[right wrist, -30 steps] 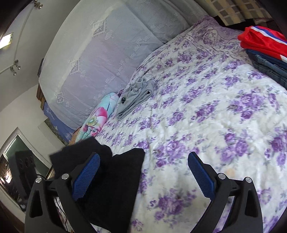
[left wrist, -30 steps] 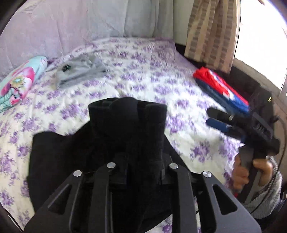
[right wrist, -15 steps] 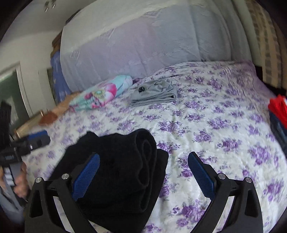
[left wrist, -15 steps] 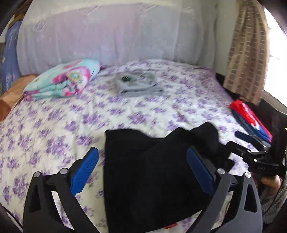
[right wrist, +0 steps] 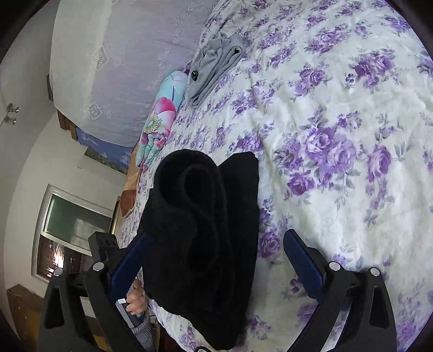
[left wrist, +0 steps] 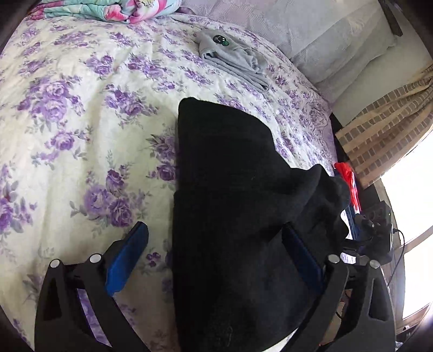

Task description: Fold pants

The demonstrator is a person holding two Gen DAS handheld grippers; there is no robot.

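The black pants (left wrist: 230, 176) lie folded in a thick bundle on the purple-flowered bedspread (left wrist: 67, 135). My left gripper (left wrist: 213, 228) is open and low over their near end. Its left pad (left wrist: 127, 260) is well clear of the cloth, and its right pad sits over the cloth's edge. In the right wrist view the pants (right wrist: 194, 216) show a rolled fold end-on. My right gripper (right wrist: 217, 237) is open astride them, its right pad (right wrist: 303, 265) over bare bedspread (right wrist: 338, 135). The right gripper body (left wrist: 373, 230) shows past the bundle, its fingers hidden. The left gripper body (right wrist: 102, 243) appears with a hand (right wrist: 136, 297) below.
A folded grey garment (left wrist: 232, 56) (right wrist: 216, 62) lies farther up the bed beside a flowered pillow (left wrist: 108, 10) (right wrist: 159, 121). Red and blue folded clothes (left wrist: 349, 178) are stacked at the bed's right edge, under a checked curtain (left wrist: 384, 130). A sheet-draped headboard (right wrist: 121, 67) stands behind.
My left gripper was shut on the black pants a second ago; it has opened and let them go. The pants now rest on the bed. Both views have rolled and dropped closer.
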